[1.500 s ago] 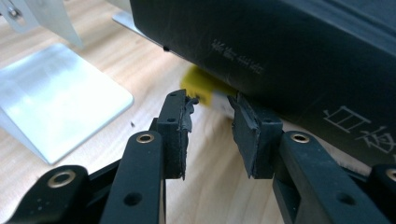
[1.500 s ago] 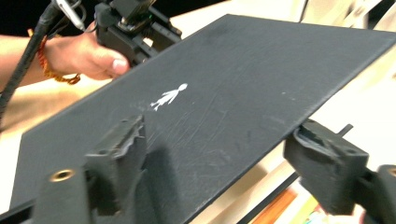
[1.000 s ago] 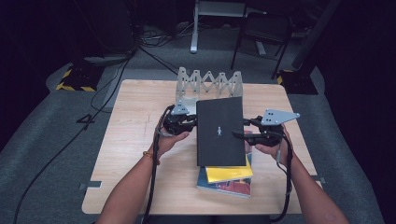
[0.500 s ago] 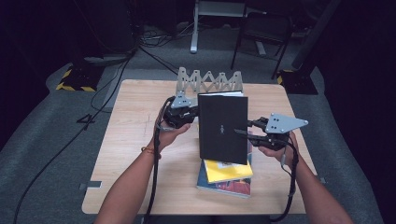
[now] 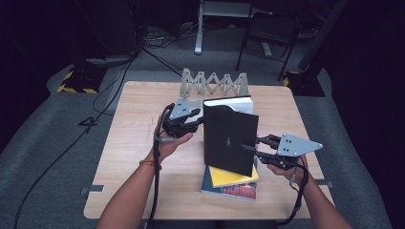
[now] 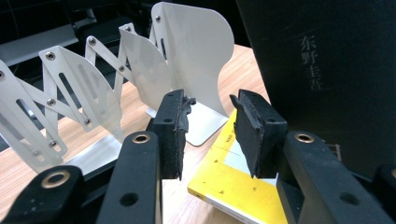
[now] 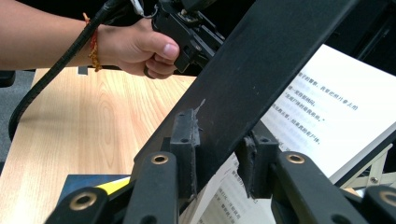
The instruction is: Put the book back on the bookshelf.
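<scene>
Left gripper: I have it in my left hand, just beside the black book's left edge near its top. Its jaws stand apart with nothing between the pads; they have just been opening. In the left gripper view the gap shows the yellow book and the foot of the rack beyond.

Book rack: a white accordion-style metal rack, standing at the far edge of the wooden table, right behind the black book.

Black book: it is lifted upright above the table's middle, slightly tilted, with its front cover toward me and the white page block showing along its top. The left gripper view shows pale characters printed on the cover.

Stack of books: a yellow book lies flat on a dark-covered one, near my edge of the table, directly under the black book's lower end.

Right gripper: I hold it in my right hand, at the black book's lower right edge. Its jaws have just been closing and sit around the cover, clamping it; printed pages hang open beside them in the right gripper view.
</scene>
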The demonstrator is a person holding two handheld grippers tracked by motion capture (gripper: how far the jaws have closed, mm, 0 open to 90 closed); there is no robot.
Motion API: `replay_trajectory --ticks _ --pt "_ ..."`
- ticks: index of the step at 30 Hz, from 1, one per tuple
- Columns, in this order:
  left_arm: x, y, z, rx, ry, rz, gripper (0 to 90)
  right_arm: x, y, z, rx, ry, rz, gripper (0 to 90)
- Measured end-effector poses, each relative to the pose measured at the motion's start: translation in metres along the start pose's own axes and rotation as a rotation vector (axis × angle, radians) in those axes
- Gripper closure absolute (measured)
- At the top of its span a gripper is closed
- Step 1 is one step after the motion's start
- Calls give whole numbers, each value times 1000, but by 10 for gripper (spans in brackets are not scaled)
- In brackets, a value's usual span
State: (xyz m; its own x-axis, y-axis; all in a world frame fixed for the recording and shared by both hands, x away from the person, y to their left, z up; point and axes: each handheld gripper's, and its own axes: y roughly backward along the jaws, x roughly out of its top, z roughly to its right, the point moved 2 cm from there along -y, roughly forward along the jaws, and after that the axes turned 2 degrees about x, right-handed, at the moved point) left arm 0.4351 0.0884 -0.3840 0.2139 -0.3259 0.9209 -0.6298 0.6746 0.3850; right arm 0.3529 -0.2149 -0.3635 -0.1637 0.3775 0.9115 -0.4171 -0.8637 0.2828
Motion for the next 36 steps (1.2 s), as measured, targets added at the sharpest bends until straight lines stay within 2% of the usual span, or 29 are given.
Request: replay_trajectory --ticks 4,5,6,8,9,10,13,14,15,16,17,19,21,25,28,31,33,36 --pt "-6 7 5 -23 -2 0 575 -5 4 -4 1 -3 17 721" --pt "-9 8 6 -26 -15 -9 563 -6 4 -5 4 -1 22 724" --pt "-12 9 6 -32 -31 -31 534 -6 5 -6 4 0 25 726" --pt "-18 10 8 -45 -37 -61 469 -8 6 -8 7 0 29 732" --pt "-22 10 9 -35 -56 -84 445 -9 7 -8 7 -1 30 733" --pt "-26 11 11 -22 -77 -110 436 -9 7 -8 6 -1 30 734" --pt "-39 17 14 -39 -94 -148 399 -10 8 -10 5 -4 30 734" --pt "-43 20 15 -64 -85 -143 379 -10 8 -11 6 -3 31 735" --pt "-43 20 15 -64 -85 -143 365 -10 8 -11 6 -3 31 735" --pt "-50 24 16 -110 -60 -145 354 -11 9 -11 9 -6 38 737" --pt "-50 24 16 -110 -60 -145 344 -11 9 -11 9 -6 38 737" --pt "-59 25 21 -163 -54 -156 327 -12 10 -13 11 -4 39 739" --pt "-65 23 28 -185 -68 -180 297 -12 11 -14 12 -2 35 741" --pt "-72 16 47 -228 -125 -228 244 -14 13 -17 12 -7 35 749" --pt "-76 8 56 -256 -131 -248 234 -15 16 -20 14 -8 37 756" --pt "-75 3 60 -248 -132 -246 236 -16 18 -22 15 -4 32 760" --pt "-70 -5 66 -271 -121 -216 241 -19 23 -22 4 -13 34 769" --pt "-63 -13 71 -280 -120 -191 240 -23 30 -19 -4 -32 37 783"
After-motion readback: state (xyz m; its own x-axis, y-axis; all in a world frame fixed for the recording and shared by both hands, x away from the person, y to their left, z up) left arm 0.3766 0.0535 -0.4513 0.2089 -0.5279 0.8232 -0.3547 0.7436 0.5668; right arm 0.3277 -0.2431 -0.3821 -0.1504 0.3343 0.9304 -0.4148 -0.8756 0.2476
